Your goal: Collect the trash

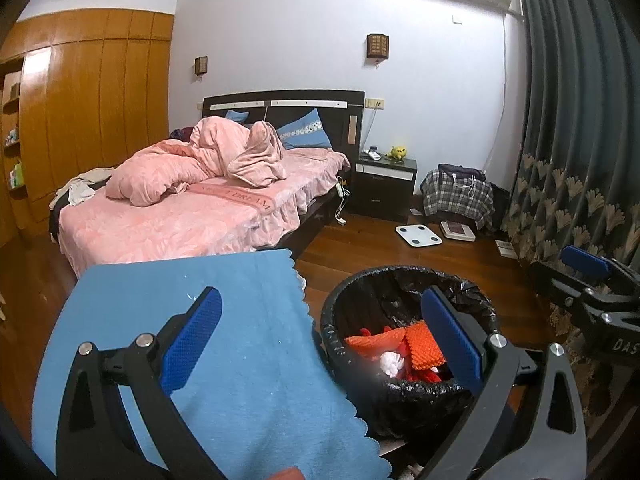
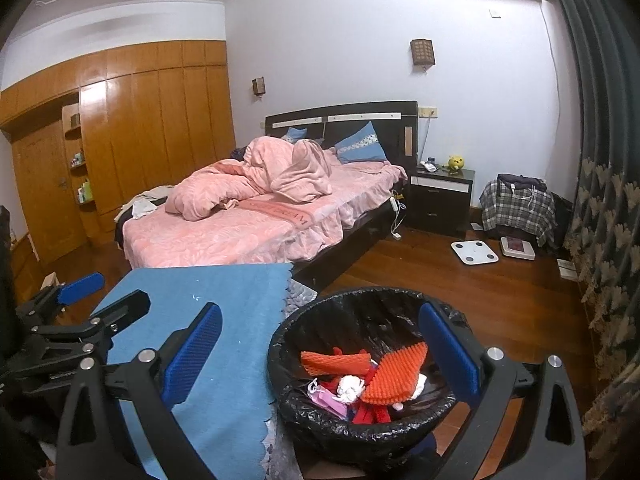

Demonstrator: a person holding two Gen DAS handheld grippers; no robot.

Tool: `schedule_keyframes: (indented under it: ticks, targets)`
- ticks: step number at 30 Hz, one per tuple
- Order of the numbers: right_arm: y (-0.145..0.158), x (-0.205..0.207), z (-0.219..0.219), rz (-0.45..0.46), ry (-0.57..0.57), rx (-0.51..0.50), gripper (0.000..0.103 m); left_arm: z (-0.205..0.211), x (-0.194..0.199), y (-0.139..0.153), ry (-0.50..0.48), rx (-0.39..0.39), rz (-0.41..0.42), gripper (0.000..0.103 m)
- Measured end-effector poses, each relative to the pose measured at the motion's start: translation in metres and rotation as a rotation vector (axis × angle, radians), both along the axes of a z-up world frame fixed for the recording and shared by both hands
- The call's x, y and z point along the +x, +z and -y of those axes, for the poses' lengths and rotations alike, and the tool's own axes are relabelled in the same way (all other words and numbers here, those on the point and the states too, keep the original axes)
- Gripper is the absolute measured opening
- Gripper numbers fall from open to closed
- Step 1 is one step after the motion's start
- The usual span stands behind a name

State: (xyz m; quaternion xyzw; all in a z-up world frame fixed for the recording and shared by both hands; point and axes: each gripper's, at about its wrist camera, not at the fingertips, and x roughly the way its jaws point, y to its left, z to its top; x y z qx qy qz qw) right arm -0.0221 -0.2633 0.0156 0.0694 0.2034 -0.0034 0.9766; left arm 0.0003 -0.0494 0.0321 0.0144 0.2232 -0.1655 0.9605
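We see wooden floor [image 2: 420, 276] carrying most things. On it: bin lined with black bag [image 2: 360, 360], white scale [image 2: 475, 252], second flat scale [image 2: 518, 248] just beside it, nightstand [image 2: 440, 200], dark bed frame [image 2: 352, 240]. Beside bin, low surface under blue cloth [image 2: 224, 320], scalloped edge toward bin. On bed: pink sheet [image 2: 224, 240], crumpled pink duvet [image 2: 240, 184], two blue pillows [image 2: 360, 144] at headboard. We cannot tell what holds cloth up.
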Motion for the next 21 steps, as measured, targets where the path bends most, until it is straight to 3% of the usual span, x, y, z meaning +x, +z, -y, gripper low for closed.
schedule_keyframes:
  ticks: [21]
  targets:
    - [0.0016,-0.0009,-0.0069,0.003,0.011,-0.001,0.097,-0.0032,-0.0067,0.0044,-0.004,-0.001,0.018,0.097]
